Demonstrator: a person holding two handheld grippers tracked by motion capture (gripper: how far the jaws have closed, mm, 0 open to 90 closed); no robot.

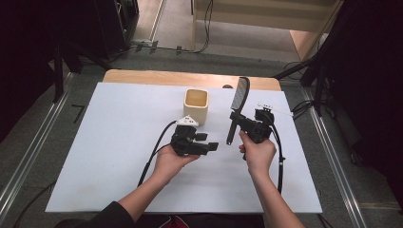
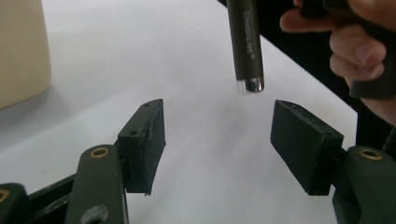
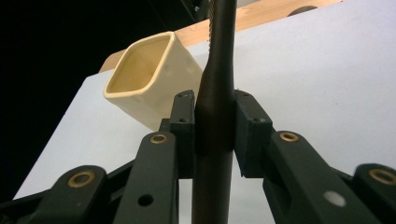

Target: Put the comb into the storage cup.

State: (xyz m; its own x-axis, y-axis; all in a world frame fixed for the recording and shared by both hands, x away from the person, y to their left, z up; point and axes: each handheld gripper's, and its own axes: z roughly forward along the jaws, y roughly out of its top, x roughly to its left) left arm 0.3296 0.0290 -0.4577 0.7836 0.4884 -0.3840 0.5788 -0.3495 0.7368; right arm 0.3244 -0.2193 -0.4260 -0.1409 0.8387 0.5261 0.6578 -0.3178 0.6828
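White table [image 1: 119, 142], cream cup [image 1: 196, 105] at the back.
My right gripper [image 1: 237, 118] is clamped on the hairbrush [image 1: 236, 107]; left gripper [image 1: 209, 142] jaws apart, brush handle tip just ahead.

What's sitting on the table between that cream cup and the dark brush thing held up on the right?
Nothing: in the high view, bare white table separates the cream cup from the brush.

Brush handle [image 2: 244, 42] matt dark plastic, chrome end cap; cup [image 3: 149, 79] glossy cream ceramic.
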